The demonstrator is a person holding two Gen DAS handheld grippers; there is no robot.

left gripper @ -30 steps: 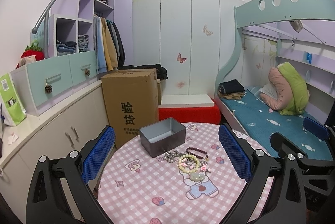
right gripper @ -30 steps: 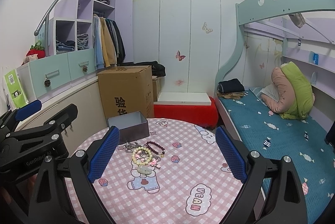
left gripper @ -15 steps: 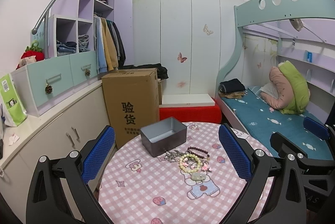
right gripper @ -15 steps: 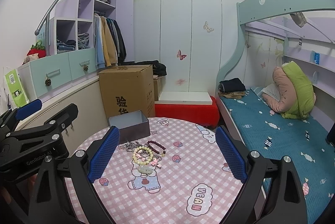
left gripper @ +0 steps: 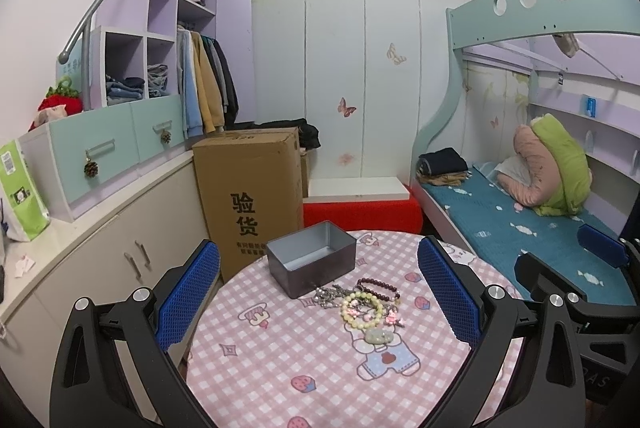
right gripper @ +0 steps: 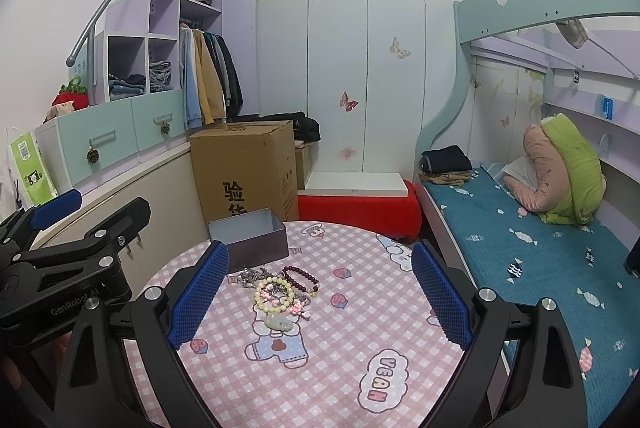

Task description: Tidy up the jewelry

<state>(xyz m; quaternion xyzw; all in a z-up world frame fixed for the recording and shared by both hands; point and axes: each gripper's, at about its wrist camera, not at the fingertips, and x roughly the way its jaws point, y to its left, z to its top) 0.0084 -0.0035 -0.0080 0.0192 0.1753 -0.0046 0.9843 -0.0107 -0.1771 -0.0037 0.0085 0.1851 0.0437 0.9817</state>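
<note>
A pile of jewelry (left gripper: 362,304) lies on the round table with a pink checked cloth (left gripper: 280,360): a pale yellow bead bracelet (left gripper: 361,309), a dark red bead bracelet (left gripper: 378,286), a silver chain (left gripper: 328,295) and a pale pendant (left gripper: 378,336). An open grey metal box (left gripper: 311,263) stands just behind it and looks empty. My left gripper (left gripper: 318,292) is open and empty, held above the near table. My right gripper (right gripper: 318,294) is open and empty; the pile (right gripper: 280,290) and the box (right gripper: 250,242) lie ahead of it to the left. The left gripper (right gripper: 60,256) shows at the right view's left.
A tall cardboard box (left gripper: 250,195) stands behind the table on the left, next to low cabinets (left gripper: 100,268). A red bench with a white board (left gripper: 360,207) is behind. A bunk bed with a teal mattress (left gripper: 520,228) runs along the right.
Both grippers have drifted only slightly; the view is almost the same. Nothing was taken hold of or moved on the table.
</note>
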